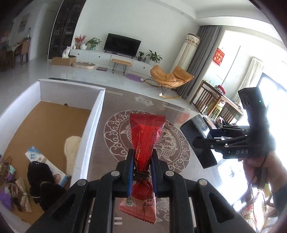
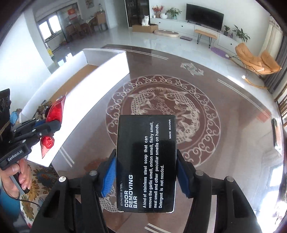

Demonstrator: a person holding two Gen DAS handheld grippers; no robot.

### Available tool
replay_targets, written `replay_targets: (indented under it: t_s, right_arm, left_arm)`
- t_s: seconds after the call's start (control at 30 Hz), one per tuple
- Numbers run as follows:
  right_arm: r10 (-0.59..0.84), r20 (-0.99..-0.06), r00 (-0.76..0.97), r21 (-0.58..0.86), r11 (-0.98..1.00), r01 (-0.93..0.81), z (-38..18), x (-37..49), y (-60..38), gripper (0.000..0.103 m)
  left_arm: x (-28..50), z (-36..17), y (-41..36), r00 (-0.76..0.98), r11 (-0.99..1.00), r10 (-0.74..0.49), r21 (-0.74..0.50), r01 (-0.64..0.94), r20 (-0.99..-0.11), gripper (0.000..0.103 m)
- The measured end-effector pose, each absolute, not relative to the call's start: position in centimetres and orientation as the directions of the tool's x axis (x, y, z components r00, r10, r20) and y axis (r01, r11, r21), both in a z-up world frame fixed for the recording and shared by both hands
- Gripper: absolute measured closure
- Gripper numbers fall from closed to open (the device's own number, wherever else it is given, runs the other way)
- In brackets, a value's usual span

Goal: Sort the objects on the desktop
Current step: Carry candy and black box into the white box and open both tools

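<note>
Red candy wrapper (image 1: 143, 143) pinched in left tongs (image 1: 142, 172); right tongs (image 2: 146, 176) clamp black box (image 2: 146, 161).

A white cat (image 2: 145, 20) sits on a cardboard box (image 2: 145, 28) beside a long white cabinet (image 2: 186, 26) bearing a dark television (image 2: 204, 16) and potted plants (image 2: 172, 12), with an orange lounge chair (image 2: 258, 60) further right.

A home living room. A TV (image 1: 122, 44) stands on a long white cabinet (image 1: 107, 57) with potted plants (image 1: 93, 43), an orange lounge chair (image 1: 170, 76) sits by grey curtains (image 1: 200, 59), and a white cat (image 1: 66, 52) perches on a cardboard box (image 1: 62, 61). A dining table with wooden chairs (image 2: 80, 26) shows at the back.
</note>
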State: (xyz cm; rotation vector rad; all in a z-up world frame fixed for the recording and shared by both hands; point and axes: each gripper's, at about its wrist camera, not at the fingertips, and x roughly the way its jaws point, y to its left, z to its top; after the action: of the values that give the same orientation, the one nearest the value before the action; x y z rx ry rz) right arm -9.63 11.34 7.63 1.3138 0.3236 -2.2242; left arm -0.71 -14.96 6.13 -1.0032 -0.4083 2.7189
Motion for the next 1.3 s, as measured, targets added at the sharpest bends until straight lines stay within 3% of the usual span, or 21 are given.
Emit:
replay_targets:
  t_s: [0.1, 0.23, 0.43, 0.53, 0.57, 0.6, 0.67, 0.73, 0.83, 0.97, 1.1, 1.3]
  right_arm:
    - [-0.427, -0.815, -0.391, 0.086, -0.757, 0.648, 11.1, -9.7, 3.2, 0.043]
    - [-0.54, -0.765, -0.352, 0.106, -0.644, 0.758, 12.8, -8.8, -7.8, 0.043]
    - [-0.528, -0.807, -0.262, 0.097, -0.558, 0.824, 7.0, -7.4, -19.7, 0.042]
    - [-0.488, -0.846, -0.216, 0.109, -0.554, 0.825, 3.3, -7.2, -22.0, 0.041]
    - [-0.479, -0.851, -0.213, 0.102, -0.551, 0.828, 2.8, -7.0, -22.2, 0.038]
    - [-0.478, -0.85, -0.219, 0.096, -0.551, 0.829, 2.5, -6.8, -22.1, 0.034]
    - [-0.49, -0.832, -0.258, 0.068, -0.553, 0.83, 3.1, -6.4, -21.5, 0.022]
    - [-0.493, -0.799, -0.345, -0.01, -0.562, 0.827, 4.3, -5.7, -20.4, 0.009]
    - [-0.496, -0.73, -0.47, -0.139, -0.566, 0.813, 6.5, -4.1, -18.5, 0.0]
    - [-0.5, -0.66, -0.561, -0.221, -0.584, 0.781, 8.4, -2.9, -16.8, 0.0]
    - [-0.512, -0.628, -0.586, -0.236, -0.592, 0.77, 9.3, -2.5, -16.0, 0.0]
    - [-0.479, -0.637, -0.604, -0.274, -0.592, 0.758, 9.0, -2.0, -16.6, 0.0]
  left_arm:
    - [0.6, 7.3, -21.6, -0.767, -0.948, 0.186, -0.318, 0.025, -0.615, 0.087]
    - [0.3, 4.9, -28.8, -0.702, -0.951, -0.006, -0.212, 0.224, -0.712, 0.087]
    - [-0.3, -1.6, -33.3, -0.51, -0.922, -0.105, -0.108, 0.371, -0.854, 0.083]
    - [0.7, -2.1, -33.2, -0.528, -0.916, -0.116, -0.114, 0.384, -0.841, 0.05]
    - [1.4, -1.8, -33.0, -0.553, -0.917, -0.123, -0.119, 0.381, -0.824, 0.026]
    - [2.2, -1.4, -32.8, -0.579, -0.916, -0.147, -0.111, 0.387, -0.802, 0.009]
    - [3.3, -0.4, -32.5, -0.605, -0.901, -0.229, -0.068, 0.428, -0.763, 0.001]
    - [3.8, 0.3, -32.6, -0.6, -0.876, -0.288, -0.048, 0.48, -0.746, 0.001]
    - [4.1, 0.8, -32.9, -0.526, -0.8, -0.378, -0.017, 0.599, -0.762, 0.001]
    - [4.2, 1.6, -32.2, -0.49, -0.777, -0.429, 0.035, 0.628, -0.759, 0.001]
    - [4.6, 1.9, -31.1, -0.421, -0.76, -0.507, 0.16, 0.629, -0.752, 0.001]
    - [6.7, 3.9, -30.8, -0.487, -0.744, -0.528, 0.103, 0.66, -0.696, 0.001]
